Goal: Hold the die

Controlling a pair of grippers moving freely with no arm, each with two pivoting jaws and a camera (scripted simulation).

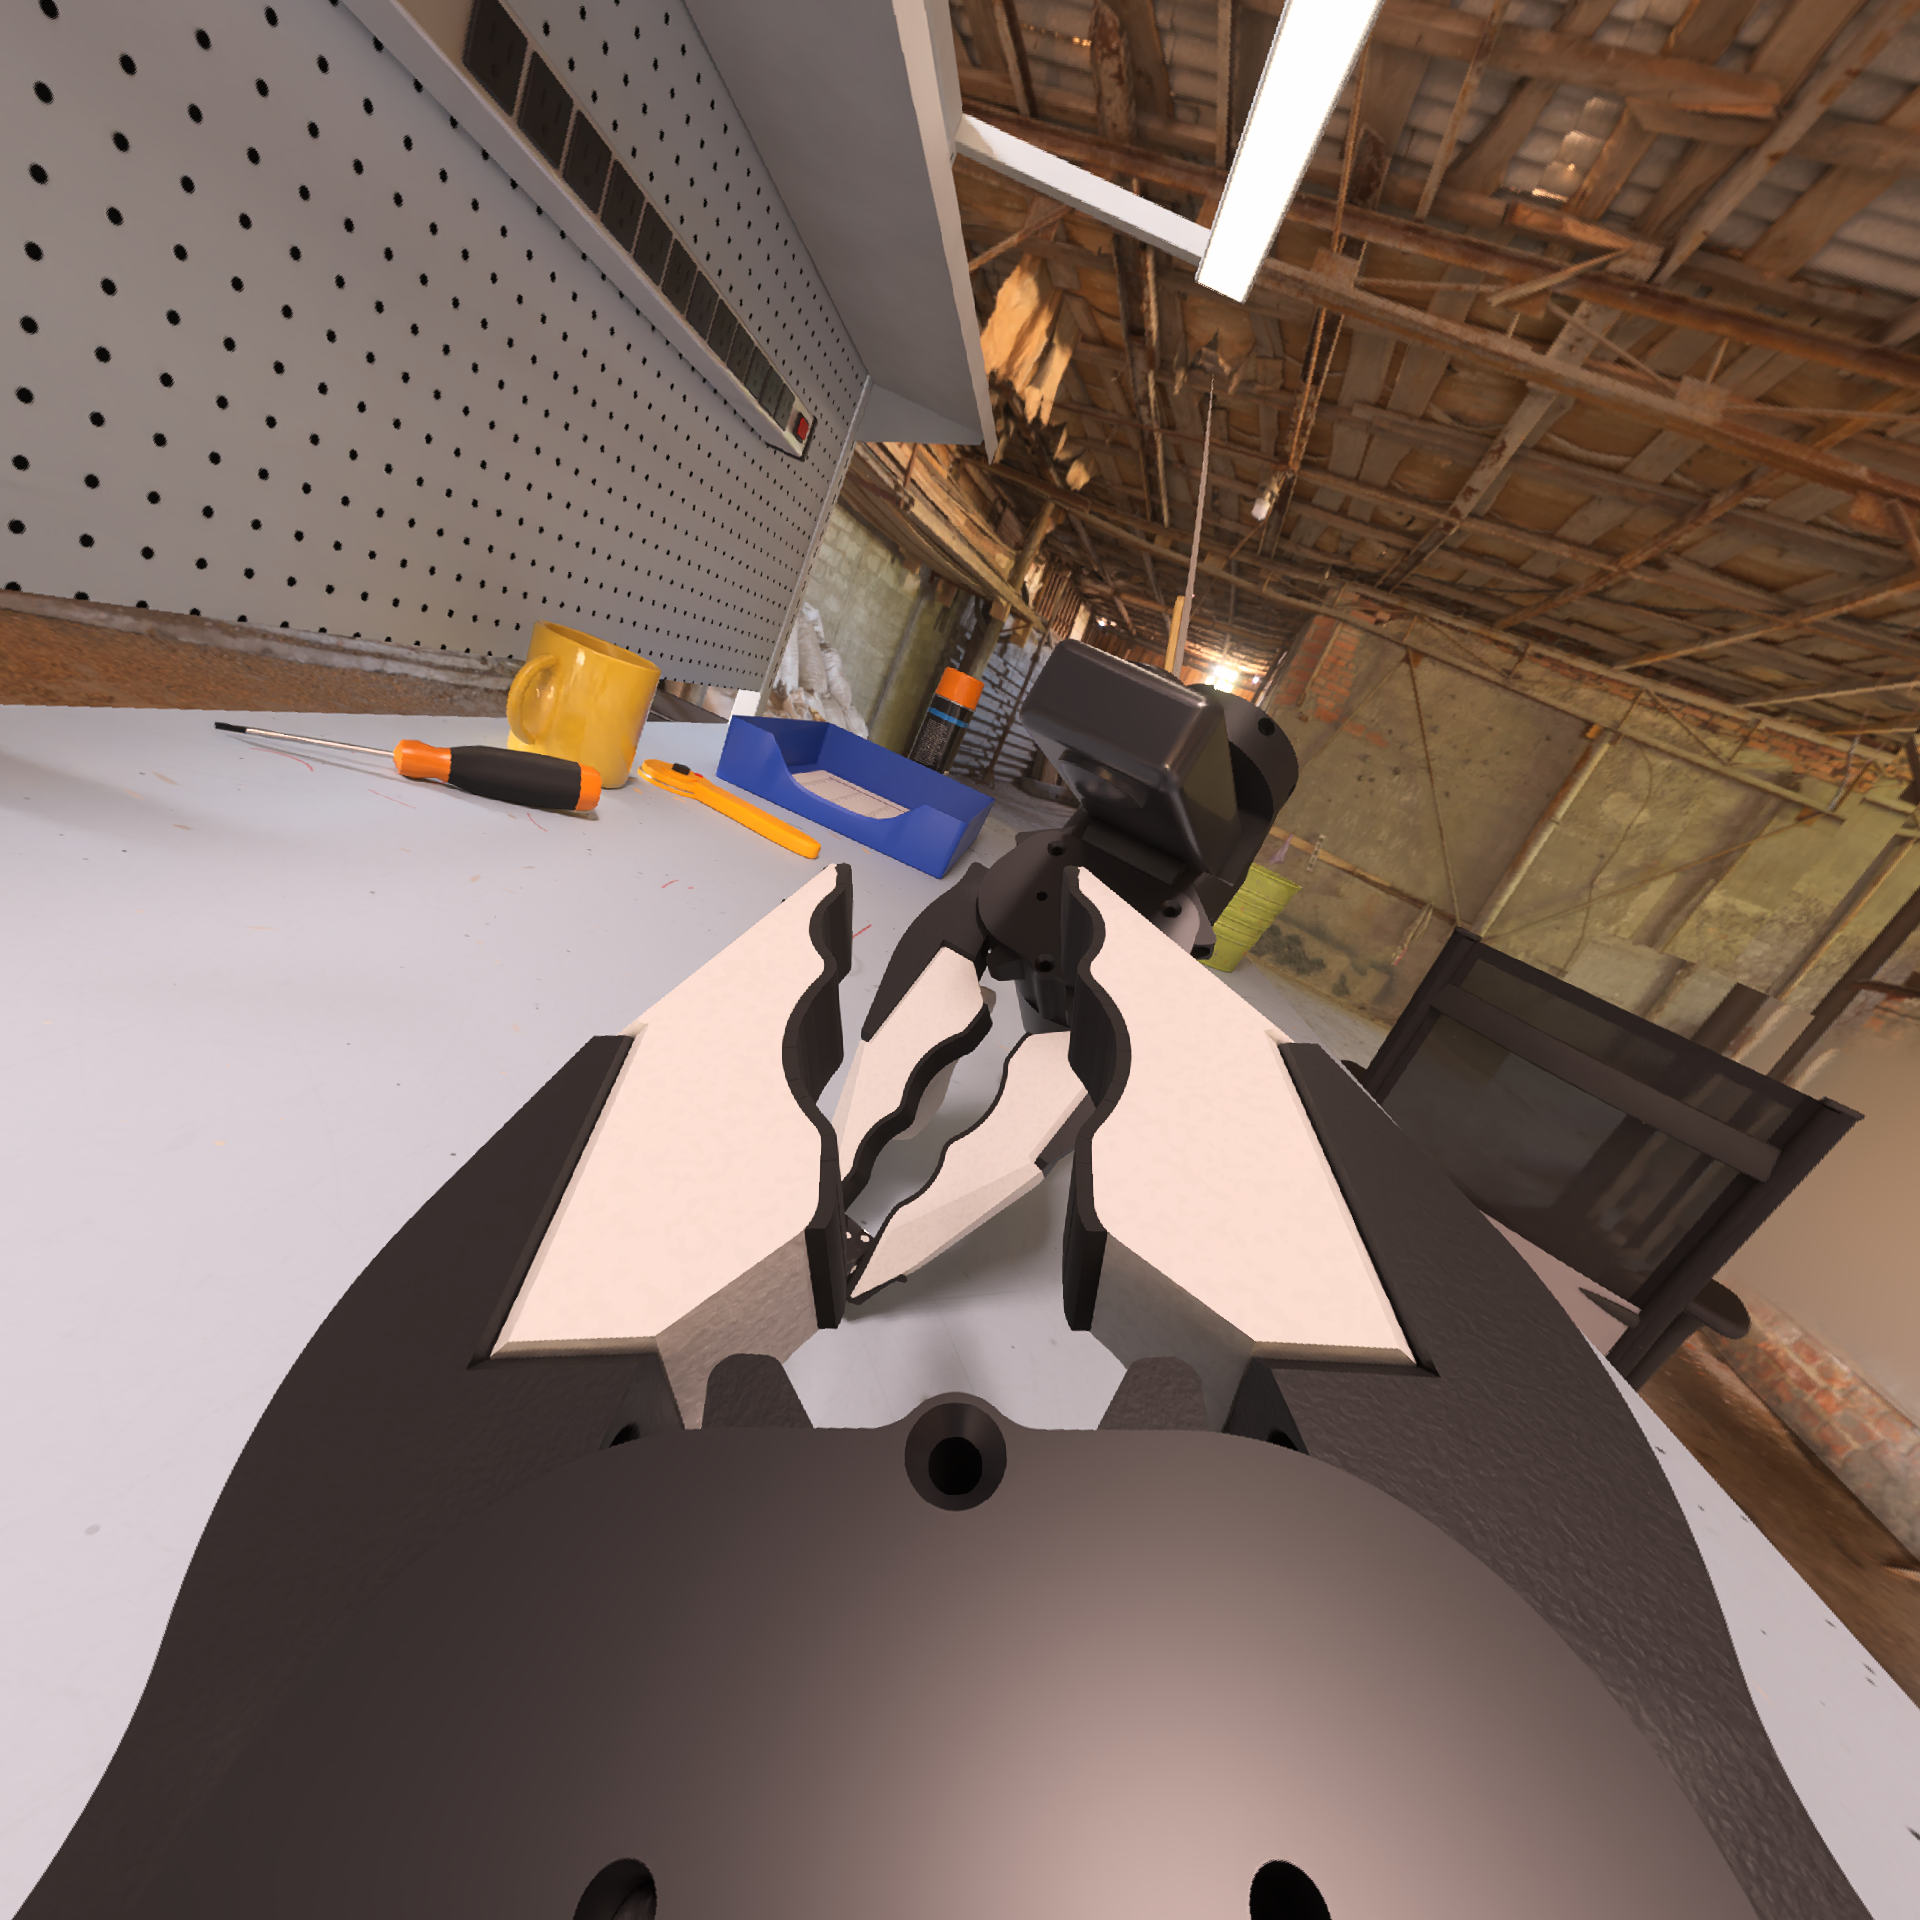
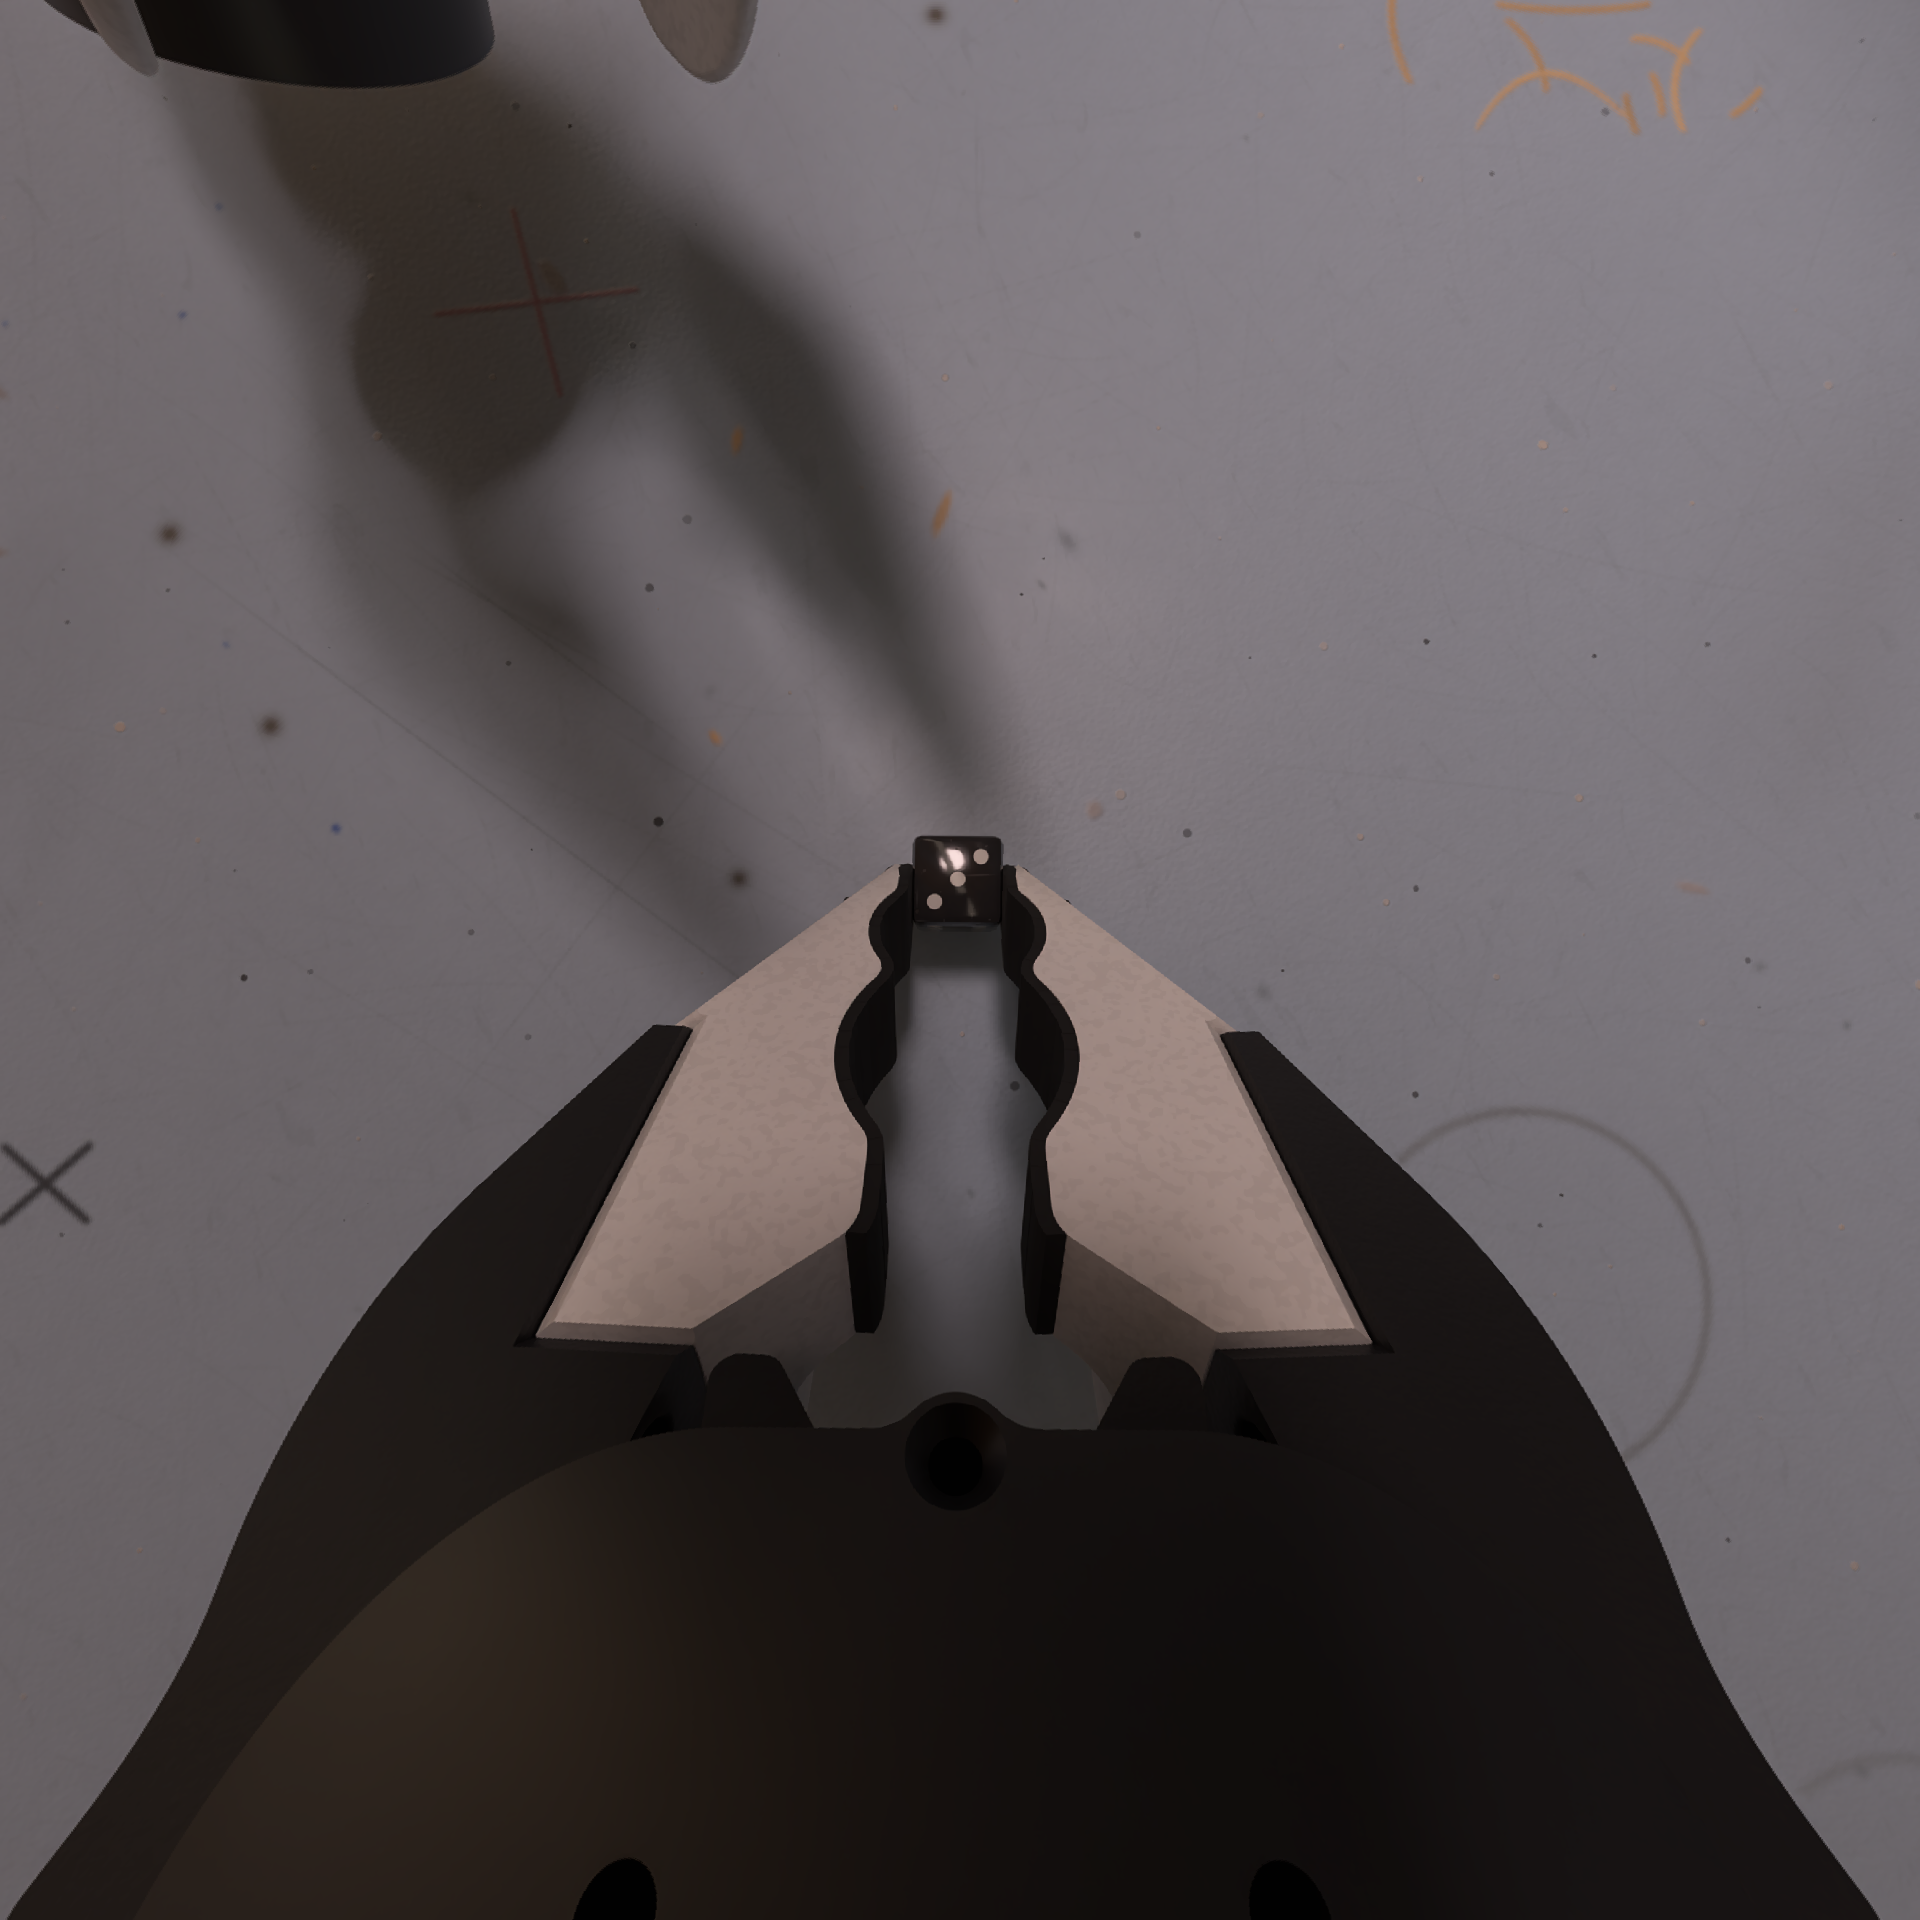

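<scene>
The die is small and black with white pips. My right gripper is shut on it at the very fingertips and points straight down at the grey table. In the left wrist view the right gripper hangs tips-down just in front of my left gripper, between its fingers. My left gripper is open and empty, low over the table. The die is nearly hidden in that view. Part of the left gripper shows at the top left of the right wrist view.
At the back by the pegboard lie a screwdriver, a yellow mug, a yellow cutter, a blue tray and an orange-capped can. A dark frame stands beyond the table's right edge.
</scene>
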